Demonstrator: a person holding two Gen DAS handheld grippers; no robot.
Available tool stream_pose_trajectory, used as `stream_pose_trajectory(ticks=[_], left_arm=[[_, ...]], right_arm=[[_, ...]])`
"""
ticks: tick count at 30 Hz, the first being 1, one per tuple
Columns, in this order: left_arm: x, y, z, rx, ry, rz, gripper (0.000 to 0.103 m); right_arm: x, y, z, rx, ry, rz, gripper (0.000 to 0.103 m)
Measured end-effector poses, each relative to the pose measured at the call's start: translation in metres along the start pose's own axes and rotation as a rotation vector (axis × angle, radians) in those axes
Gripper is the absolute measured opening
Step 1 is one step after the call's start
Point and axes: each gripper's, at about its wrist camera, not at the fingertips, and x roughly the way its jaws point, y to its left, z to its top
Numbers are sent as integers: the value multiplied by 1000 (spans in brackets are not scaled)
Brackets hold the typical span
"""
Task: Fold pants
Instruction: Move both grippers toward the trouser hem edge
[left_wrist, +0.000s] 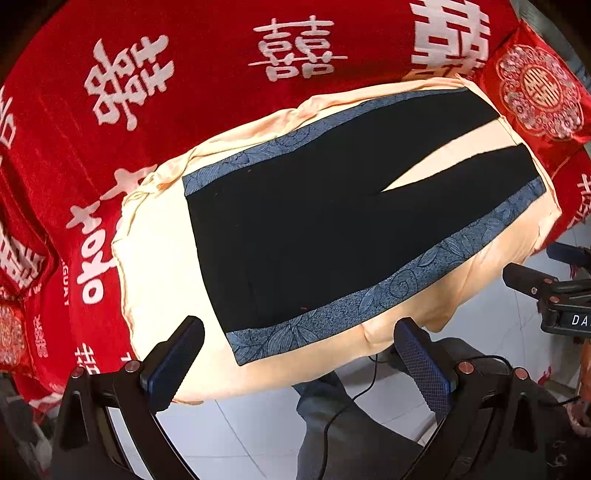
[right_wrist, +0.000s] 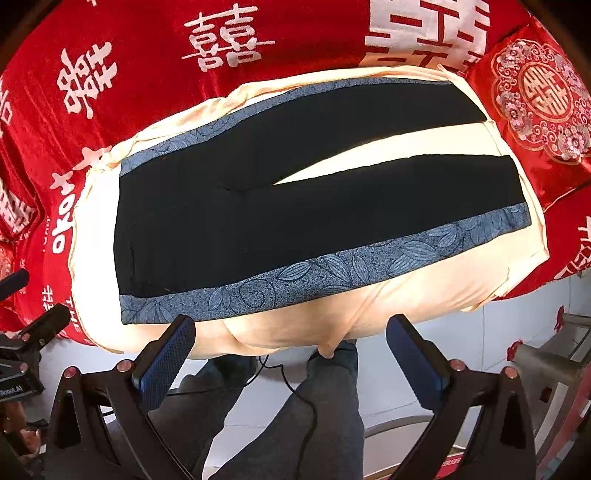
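1. The pants (left_wrist: 314, 221) lie spread flat and unfolded on a cream cloth (left_wrist: 159, 266), black with a blue leaf-patterned stripe (left_wrist: 406, 280) down each outer side.
2. The two legs part in a narrow V, cream showing between them, and run toward the red embroidered cushion (left_wrist: 539, 92) at the upper right.
3. The waist end sits at the lower left in the left wrist view, nearest the left tool (left_wrist: 303, 365).
4. That left tool hangs with its jaws spread wide and nothing between them; its fingers (left_wrist: 424, 365) frame the near edge of the cloth and the tiled floor (left_wrist: 240, 435) below.
5. The right tool (right_wrist: 291, 362) is likewise wide apart and empty-handed, poised over the near edge by the lower blue stripe.
6. In each wrist view the other tool peeks in at the frame's edge, well apart from the pants.
7. Under the cream cloth lies a red blanket (right_wrist: 155, 96) printed with white characters; what carries it, likely a bed, can't be made out.
8. The person's legs in grey trousers (right_wrist: 325, 413) stand at the near edge, a black cable (right_wrist: 306, 402) trailing across them.
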Motion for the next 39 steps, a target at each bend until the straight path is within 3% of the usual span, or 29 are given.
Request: stream_pose_trajectory(ticks=[11, 23, 30, 39], left_arm=[[-2, -6, -3, -182, -6, 72, 103], [-7, -29, -21, -390, 46, 62, 103], [0, -20, -33, -416, 67, 49, 103], [55, 7, -44, -438, 98, 40, 103]], right_arm=[[-3, -29, 8, -77, -19, 39, 103], [2, -71, 11, -150, 44, 39, 103], [6, -62, 9, -161, 38, 33, 103], [48, -44, 5, -116, 70, 19, 103]])
